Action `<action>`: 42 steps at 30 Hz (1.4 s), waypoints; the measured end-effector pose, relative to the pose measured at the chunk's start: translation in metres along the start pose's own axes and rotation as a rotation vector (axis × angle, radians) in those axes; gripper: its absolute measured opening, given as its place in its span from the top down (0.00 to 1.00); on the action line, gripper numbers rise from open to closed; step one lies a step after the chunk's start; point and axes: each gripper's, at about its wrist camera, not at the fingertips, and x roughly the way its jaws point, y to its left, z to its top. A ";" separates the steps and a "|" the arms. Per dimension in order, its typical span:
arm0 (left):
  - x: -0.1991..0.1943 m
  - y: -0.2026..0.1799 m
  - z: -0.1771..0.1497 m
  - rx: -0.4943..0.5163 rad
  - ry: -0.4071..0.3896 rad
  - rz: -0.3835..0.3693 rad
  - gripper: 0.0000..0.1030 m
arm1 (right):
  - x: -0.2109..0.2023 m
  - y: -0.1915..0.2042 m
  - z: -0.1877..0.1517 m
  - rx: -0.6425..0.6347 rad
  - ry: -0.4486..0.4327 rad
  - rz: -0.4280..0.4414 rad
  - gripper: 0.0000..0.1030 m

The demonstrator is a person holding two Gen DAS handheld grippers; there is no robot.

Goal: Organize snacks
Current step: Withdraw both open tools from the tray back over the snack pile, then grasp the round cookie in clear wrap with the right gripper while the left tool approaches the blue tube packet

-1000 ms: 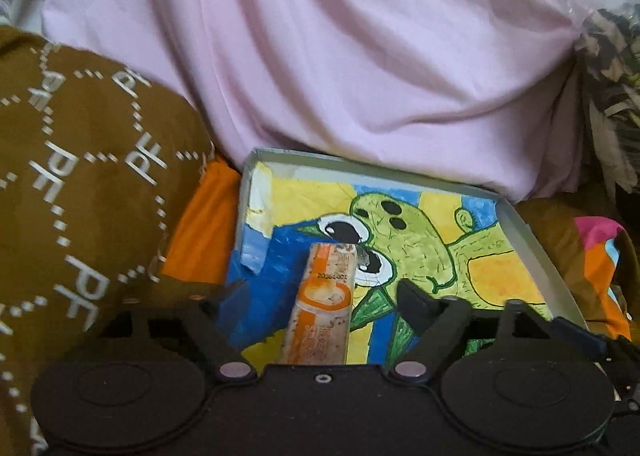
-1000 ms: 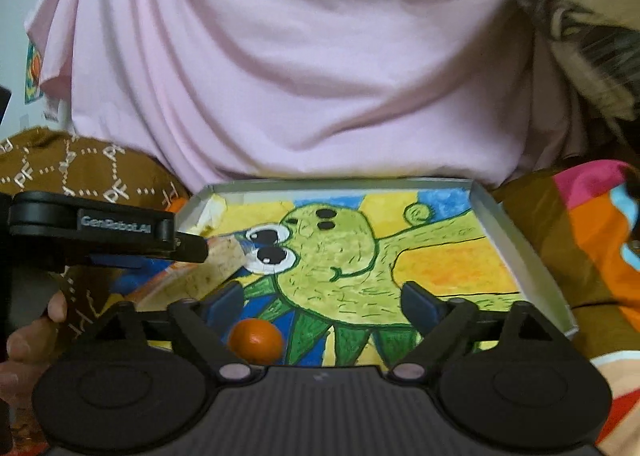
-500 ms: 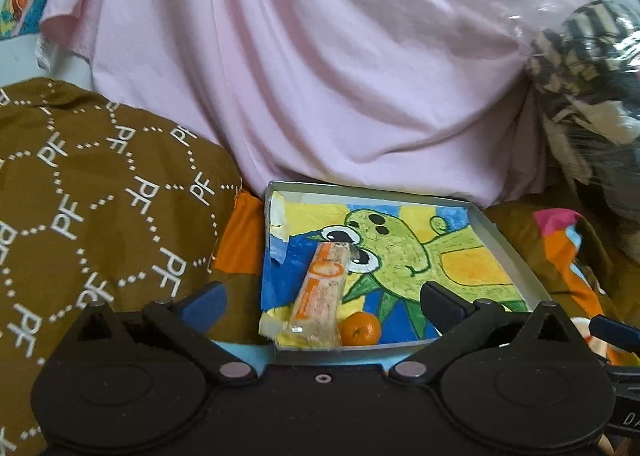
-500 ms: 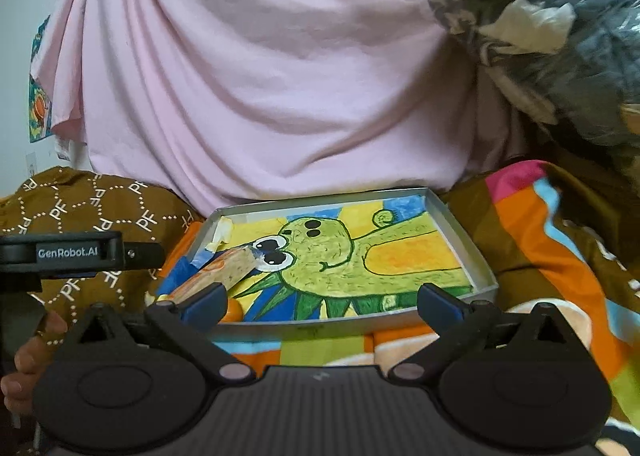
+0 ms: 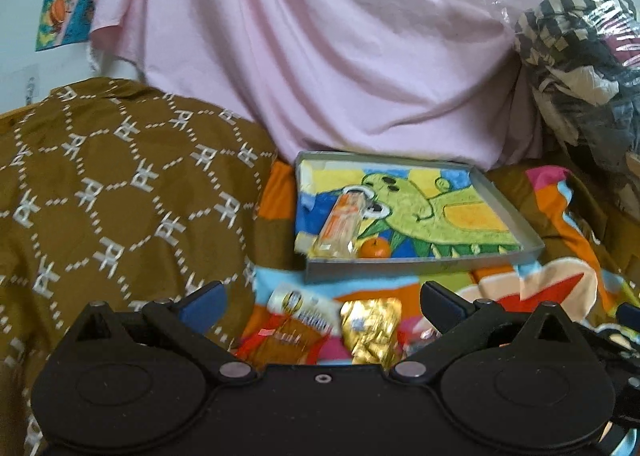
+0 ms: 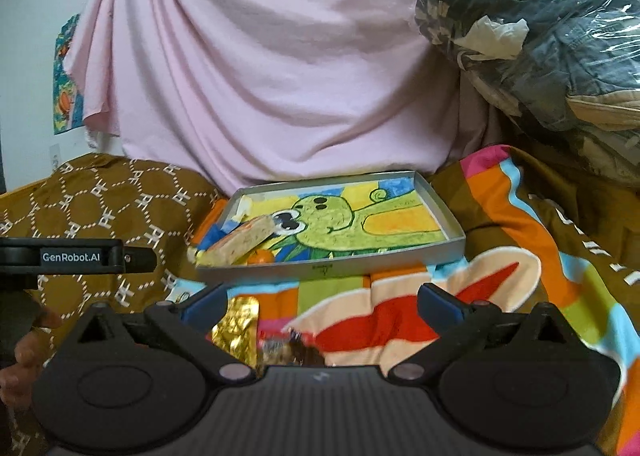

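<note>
A shallow grey tray (image 5: 424, 266) (image 6: 332, 270) with a green cartoon drawing inside lies on a colourful blanket. In its near left corner rest a long orange-and-clear snack bar (image 5: 340, 225) (image 6: 240, 244) and a small orange fruit (image 5: 375, 248) (image 6: 261, 257). Nearer to me on the blanket lie a gold foil packet (image 5: 372, 330) (image 6: 236, 326), a red-and-white snack pack (image 5: 292, 328) and a dark wrapped snack (image 6: 288, 348). My left gripper (image 5: 320, 302) is open above these loose snacks. My right gripper (image 6: 322, 300) is open too, with nothing between its fingers.
A brown patterned cushion (image 5: 120, 195) rises at the left. Pink cloth (image 5: 320, 55) hangs behind the tray. A plastic-wrapped bundle of clothes (image 6: 540, 35) sits at the right. The other gripper's black body (image 6: 76, 256) and a hand (image 6: 24, 356) show at the right view's left edge.
Both grippers have drawn back from the tray, opening wider. The snack bar and orange fruit stay in the tray. Loose snacks on the blanket have come into view.
</note>
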 end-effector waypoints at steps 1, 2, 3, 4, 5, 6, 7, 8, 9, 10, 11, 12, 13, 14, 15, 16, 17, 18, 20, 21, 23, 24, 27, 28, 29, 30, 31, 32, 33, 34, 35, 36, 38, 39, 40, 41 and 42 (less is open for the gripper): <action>-0.005 0.001 -0.005 0.008 0.002 0.008 0.01 | -0.004 0.001 -0.003 -0.003 0.001 0.001 0.00; -0.009 0.001 -0.008 0.017 0.005 0.016 0.01 | -0.007 0.002 -0.005 -0.007 0.002 0.002 0.00; -0.012 0.002 -0.012 0.021 0.009 0.023 0.01 | -0.011 0.004 -0.008 -0.010 0.003 0.001 0.00; -0.016 0.003 -0.016 0.022 0.017 0.026 0.01 | -0.013 0.005 -0.011 -0.012 0.007 0.001 0.00; -0.018 0.004 -0.020 0.022 0.028 0.025 0.01 | -0.015 0.006 -0.013 -0.014 0.012 0.002 0.00; -0.019 0.005 -0.023 0.021 0.039 0.026 0.01 | -0.018 0.007 -0.016 -0.016 0.018 0.002 0.00; -0.021 0.006 -0.027 0.017 0.053 0.027 0.01 | -0.020 0.007 -0.019 -0.020 0.023 0.001 0.00; -0.023 0.007 -0.031 0.014 0.066 0.030 0.01 | -0.022 0.008 -0.022 -0.023 0.027 -0.001 0.00; -0.024 0.008 -0.035 0.012 0.076 0.034 0.01 | -0.024 0.009 -0.025 -0.026 0.031 -0.002 0.00; -0.026 0.009 -0.039 0.012 0.087 0.037 0.01 | -0.026 0.010 -0.028 -0.027 0.037 -0.001 0.00; -0.028 0.009 -0.043 0.016 0.099 0.040 0.01 | -0.027 0.011 -0.031 -0.030 0.048 0.003 0.00; -0.030 0.010 -0.047 0.022 0.110 0.042 0.01 | -0.028 0.012 -0.034 -0.035 0.062 0.010 0.00; -0.032 0.011 -0.051 0.030 0.121 0.043 0.01 | -0.029 0.013 -0.036 -0.041 0.071 0.013 0.00; -0.034 0.011 -0.055 0.040 0.132 0.043 0.01 | -0.030 0.014 -0.039 -0.049 0.080 0.014 0.00; -0.036 0.012 -0.059 0.049 0.142 0.044 0.01 | -0.031 0.015 -0.042 -0.056 0.089 0.016 0.00; -0.037 0.013 -0.063 0.060 0.155 0.042 0.01 | -0.032 0.016 -0.045 -0.061 0.096 0.018 0.00; -0.038 0.013 -0.066 0.071 0.167 0.043 0.01 | -0.033 0.016 -0.047 -0.064 0.103 0.021 0.00; -0.040 0.013 -0.069 0.081 0.179 0.045 0.01 | -0.033 0.016 -0.049 -0.065 0.111 0.023 0.00; -0.042 0.015 -0.076 0.098 0.201 0.048 0.01 | -0.032 0.016 -0.054 -0.063 0.136 0.029 0.00; -0.043 0.015 -0.078 0.104 0.211 0.050 0.01 | -0.031 0.016 -0.056 -0.062 0.150 0.033 0.00; -0.044 0.016 -0.082 0.116 0.229 0.051 0.01 | -0.030 0.016 -0.061 -0.063 0.178 0.043 0.00; -0.044 0.016 -0.084 0.122 0.237 0.051 0.01 | -0.029 0.016 -0.064 -0.067 0.192 0.046 0.00; -0.042 0.015 -0.087 0.139 0.257 0.050 0.01 | -0.026 0.019 -0.071 -0.086 0.228 0.053 0.00; -0.040 0.015 -0.088 0.144 0.265 0.047 0.01 | -0.025 0.020 -0.073 -0.092 0.240 0.055 0.00; -0.038 0.014 -0.088 0.150 0.276 0.043 0.01 | -0.024 0.020 -0.075 -0.096 0.249 0.057 0.00; -0.036 0.014 -0.089 0.155 0.288 0.038 0.01 | -0.024 0.021 -0.076 -0.100 0.258 0.058 0.00; -0.034 0.014 -0.089 0.163 0.302 0.031 0.01 | -0.023 0.021 -0.077 -0.103 0.267 0.059 0.00; -0.032 0.013 -0.089 0.172 0.312 0.025 0.01 | -0.022 0.021 -0.078 -0.106 0.272 0.059 0.00; -0.029 0.013 -0.090 0.182 0.322 0.020 0.01 | -0.021 0.021 -0.078 -0.108 0.275 0.058 0.00; -0.026 0.013 -0.090 0.195 0.331 0.016 0.01 | -0.021 0.022 -0.078 -0.110 0.280 0.056 0.00; -0.024 0.013 -0.090 0.211 0.340 0.012 0.01 | -0.020 0.022 -0.079 -0.111 0.285 0.054 0.00; -0.021 0.013 -0.090 0.224 0.347 0.009 0.01 | -0.019 0.022 -0.079 -0.110 0.288 0.053 0.00; -0.016 0.013 -0.090 0.246 0.358 0.002 0.01 | -0.016 0.023 -0.080 -0.110 0.296 0.048 0.00; -0.014 0.014 -0.090 0.254 0.360 -0.001 0.01 | -0.015 0.022 -0.081 -0.110 0.300 0.046 0.00; -0.012 0.015 -0.090 0.262 0.361 -0.005 0.01 | -0.014 0.023 -0.081 -0.108 0.303 0.045 0.00; -0.011 0.016 -0.089 0.269 0.361 -0.008 0.01 | -0.012 0.023 -0.082 -0.107 0.308 0.044 0.00; -0.009 0.018 -0.089 0.275 0.361 -0.010 0.01 | -0.011 0.023 -0.082 -0.106 0.311 0.043 0.00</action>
